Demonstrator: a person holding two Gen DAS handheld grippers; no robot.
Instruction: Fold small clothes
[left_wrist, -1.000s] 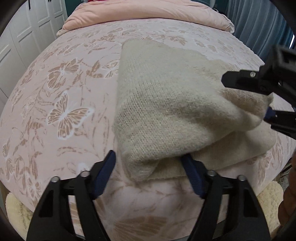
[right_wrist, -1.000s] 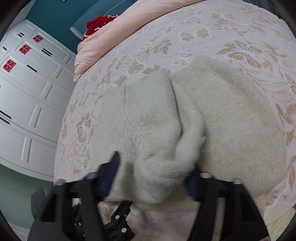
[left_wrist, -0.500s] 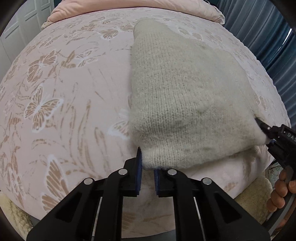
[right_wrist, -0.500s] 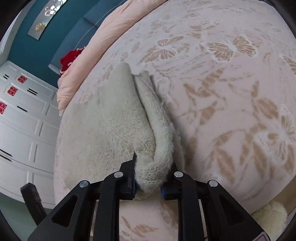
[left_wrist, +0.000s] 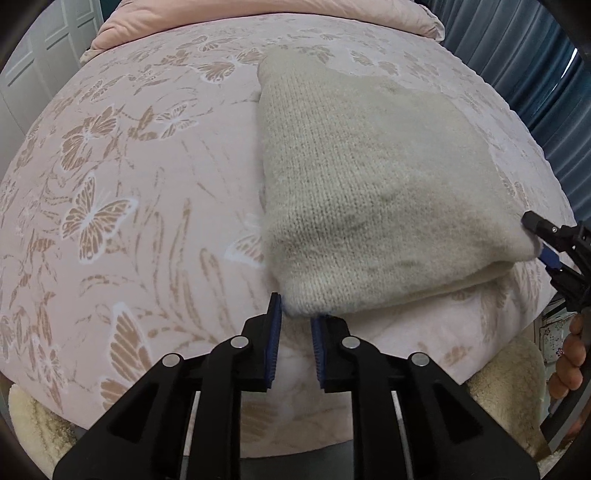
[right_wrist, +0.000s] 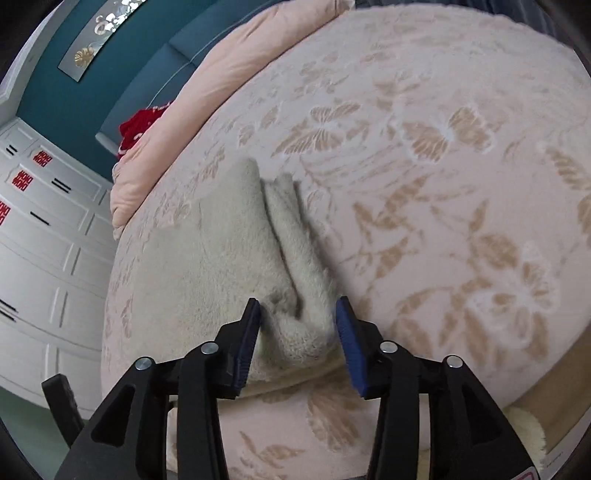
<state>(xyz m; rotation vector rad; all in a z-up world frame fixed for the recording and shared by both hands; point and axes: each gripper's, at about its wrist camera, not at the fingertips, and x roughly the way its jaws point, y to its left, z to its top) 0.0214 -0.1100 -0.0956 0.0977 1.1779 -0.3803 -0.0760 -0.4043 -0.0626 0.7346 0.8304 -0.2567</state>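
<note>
The cream knitted sweater (left_wrist: 369, 192) lies folded on the bed (left_wrist: 140, 206), over toward the near edge, resting on a pink bedspread patterned with tan butterflies. From the left wrist view it shows as a thick, doubled slab, upper layer stacked on a lower one, with its near corner pointing straight at the left tool (left_wrist: 295, 325).

The left tool has its blue pads only a narrow gap apart, and the jaws are easing apart right now. The fuzzy corner of the sweater sits just at the tips, at the mouth of the gap; the pads do not seem to be pressing on it.

Over on the far right of that same view, the right tool (left_wrist: 546, 247) sits at the sweater's other near corner, with a hand (left_wrist: 570, 358) on its handle below.

Switching to the right wrist view: the right tool (right_wrist: 299, 325) is spreading, jaws opening, with a bunched fold of the sweater (right_wrist: 229, 258) sitting loose between the blue pads. The left-hand pad is close against the knit, the right-hand pad stands clear of it.

A peach quilt (right_wrist: 221, 77) lies across the head of the bed, something red (right_wrist: 138, 123) beside it, white cupboards (right_wrist: 40, 236) off to the left, blue curtains (left_wrist: 535, 74) on the other side.
</note>
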